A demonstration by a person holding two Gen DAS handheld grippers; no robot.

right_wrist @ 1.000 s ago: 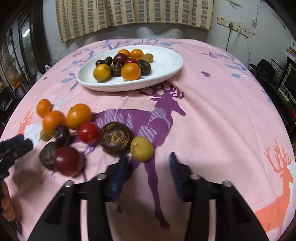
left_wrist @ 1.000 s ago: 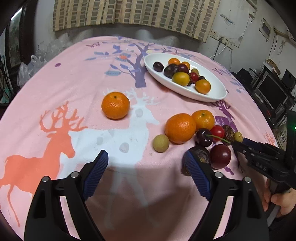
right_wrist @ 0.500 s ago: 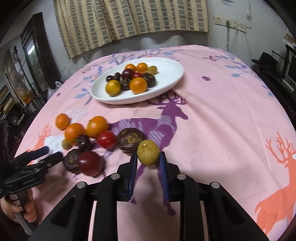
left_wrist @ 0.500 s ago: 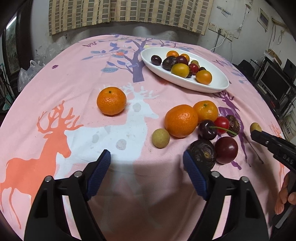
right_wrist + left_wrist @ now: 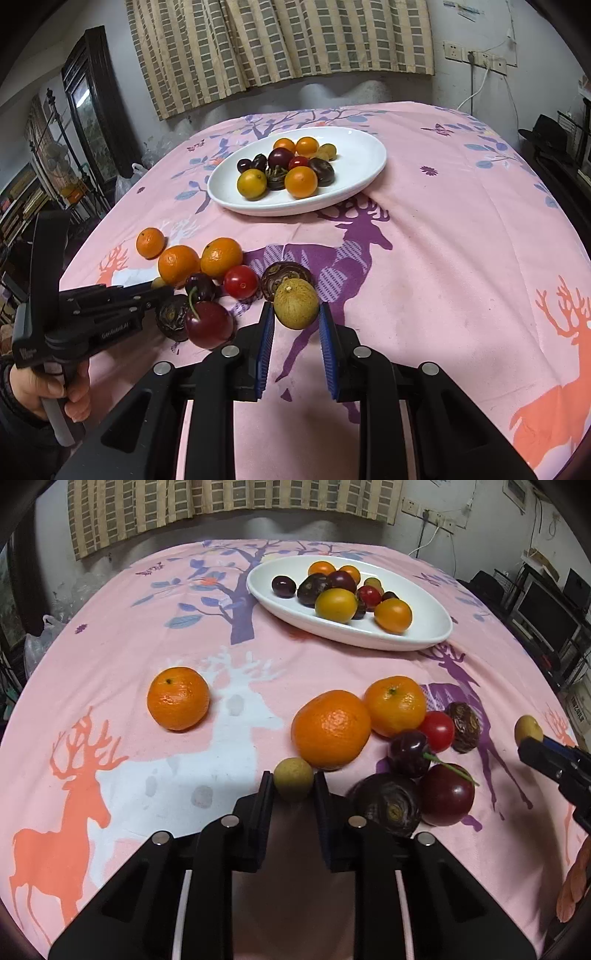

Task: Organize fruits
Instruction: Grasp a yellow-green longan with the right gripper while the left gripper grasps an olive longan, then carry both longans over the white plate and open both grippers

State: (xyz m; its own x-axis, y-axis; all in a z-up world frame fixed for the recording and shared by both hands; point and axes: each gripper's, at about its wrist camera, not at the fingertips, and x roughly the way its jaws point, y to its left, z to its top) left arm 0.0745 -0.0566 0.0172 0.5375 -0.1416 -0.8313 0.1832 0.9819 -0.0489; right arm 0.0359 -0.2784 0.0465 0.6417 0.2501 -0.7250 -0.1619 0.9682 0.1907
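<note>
Two grippers, each clamped on small yellow-green fruit. Left gripper (image 5: 293, 788) fingers narrowed onto longan-like fruit (image 5: 293, 778) at their tips, low on worktop (image 5: 147, 635), large mandarin (image 5: 330, 729) just beyond. Right gripper (image 5: 296, 319) pinching second yellow-green fruit (image 5: 296, 303), apparently lifted clear. Step: pickup. Next, likely: carry both beyond fingertips to white oval plate (image 5: 369, 162), release onto bare rim side.
</note>
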